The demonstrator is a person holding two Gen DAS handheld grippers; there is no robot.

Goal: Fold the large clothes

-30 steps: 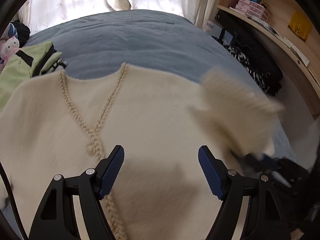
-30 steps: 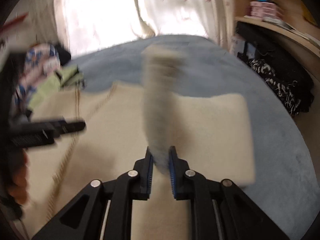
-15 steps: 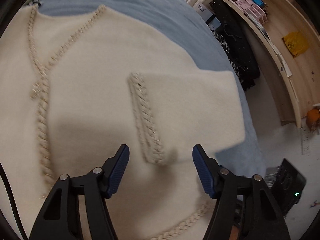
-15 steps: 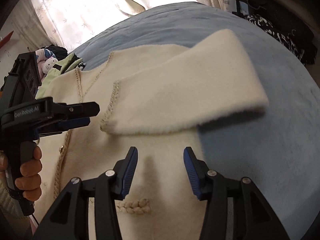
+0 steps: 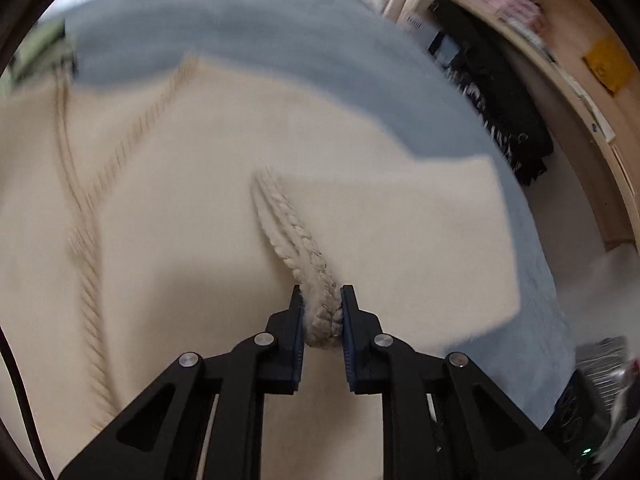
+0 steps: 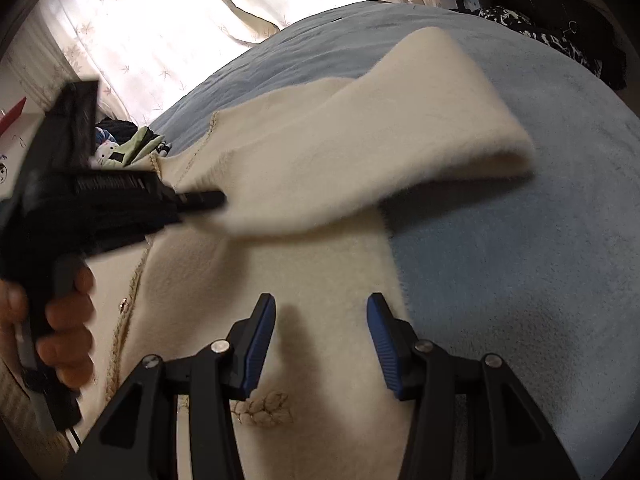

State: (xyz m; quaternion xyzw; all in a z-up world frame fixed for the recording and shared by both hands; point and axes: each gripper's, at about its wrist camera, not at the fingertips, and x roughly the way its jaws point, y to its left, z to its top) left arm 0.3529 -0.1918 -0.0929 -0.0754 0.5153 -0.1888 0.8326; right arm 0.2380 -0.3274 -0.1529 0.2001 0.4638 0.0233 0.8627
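Note:
A cream fuzzy cardigan (image 5: 180, 216) with braided trim lies spread on a blue bed (image 5: 248, 40). Its sleeve (image 5: 400, 240) is folded across the body. My left gripper (image 5: 322, 312) is shut on the braided cuff (image 5: 316, 292) of that sleeve. In the right wrist view the cardigan (image 6: 320, 272) and folded sleeve (image 6: 400, 120) show again, with the left gripper (image 6: 216, 200) at the sleeve end. My right gripper (image 6: 320, 320) is open and empty, just above the cardigan's lower body near a braided pocket trim (image 6: 264, 408).
A green garment and plush toys (image 6: 132, 148) lie at the bed's far left. Dark clothes (image 5: 504, 96) hang under a wooden shelf (image 5: 560, 60) on the right. Curtains (image 6: 160, 20) hang behind the bed. The blue bedcover (image 6: 520, 260) lies right of the cardigan.
My right gripper let go of the sleeve after laying it across the body and has drawn back open. My left gripper has closed on the sleeve's braided cuff.

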